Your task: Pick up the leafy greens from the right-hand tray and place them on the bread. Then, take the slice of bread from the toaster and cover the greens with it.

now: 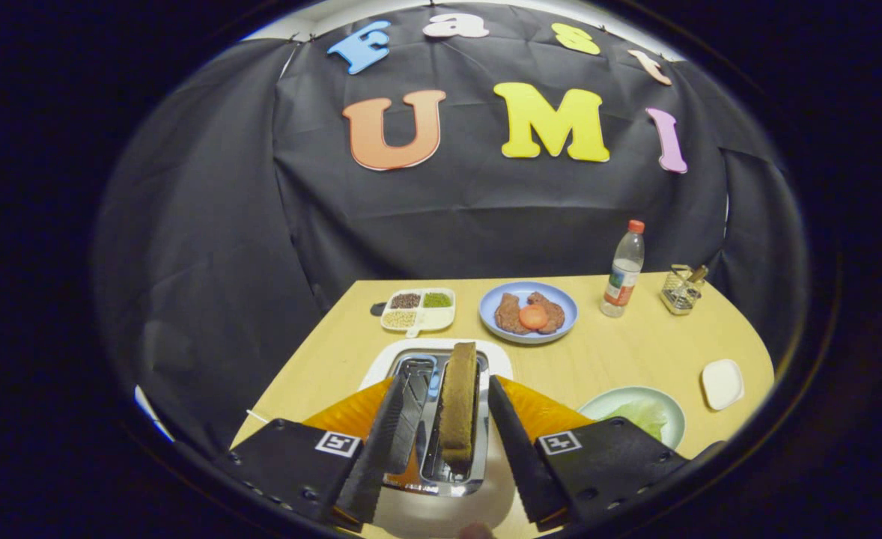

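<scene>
Brown toast slice stood on edge in the right-hand slot of the chrome toaster, between the fingers of the tool, long axis running straight ahead along them; the tool was wide open and gripped nothing, left finger over the empty slot, right finger clear of the slice. Leafy greens lay in the pale green tray on the worktop, right of the tool and partly hidden by the right finger. No base bread could be made out.

Place: staged recording booth, kitchen-style setup
Backdrop: black cloth wall
Surface: wooden table
Props: toaster, blue plate, water bottle
</scene>
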`<state>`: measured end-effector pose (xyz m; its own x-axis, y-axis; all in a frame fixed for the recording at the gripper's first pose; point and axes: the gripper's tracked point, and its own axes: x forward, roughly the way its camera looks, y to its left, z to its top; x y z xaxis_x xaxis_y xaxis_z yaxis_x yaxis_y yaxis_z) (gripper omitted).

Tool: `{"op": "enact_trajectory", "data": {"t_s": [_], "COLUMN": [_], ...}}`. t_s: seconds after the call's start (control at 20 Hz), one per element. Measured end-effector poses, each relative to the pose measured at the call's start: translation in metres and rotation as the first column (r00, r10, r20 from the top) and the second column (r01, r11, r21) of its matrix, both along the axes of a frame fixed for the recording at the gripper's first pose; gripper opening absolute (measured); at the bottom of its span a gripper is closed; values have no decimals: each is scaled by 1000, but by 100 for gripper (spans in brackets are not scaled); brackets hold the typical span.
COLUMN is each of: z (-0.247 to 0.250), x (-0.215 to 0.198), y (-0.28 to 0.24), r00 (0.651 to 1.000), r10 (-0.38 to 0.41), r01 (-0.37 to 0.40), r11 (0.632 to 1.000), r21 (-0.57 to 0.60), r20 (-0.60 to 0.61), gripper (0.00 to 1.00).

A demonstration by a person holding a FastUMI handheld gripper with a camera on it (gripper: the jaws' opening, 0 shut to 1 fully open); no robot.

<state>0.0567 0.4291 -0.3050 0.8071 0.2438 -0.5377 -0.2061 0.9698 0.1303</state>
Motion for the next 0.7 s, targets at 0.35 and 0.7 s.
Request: {"op": "enact_trajectory", "data": {"t_s": [0.35, 0.7], "z": [-2, 44], "x": [10, 2], "y": [-11, -8], "r00": [997, 999], "r10": [-63, 50], "r01": [63, -50], "r11": [998, 997], "r21": [2, 61], "r20": [-43, 0], "gripper": [18, 11]}}
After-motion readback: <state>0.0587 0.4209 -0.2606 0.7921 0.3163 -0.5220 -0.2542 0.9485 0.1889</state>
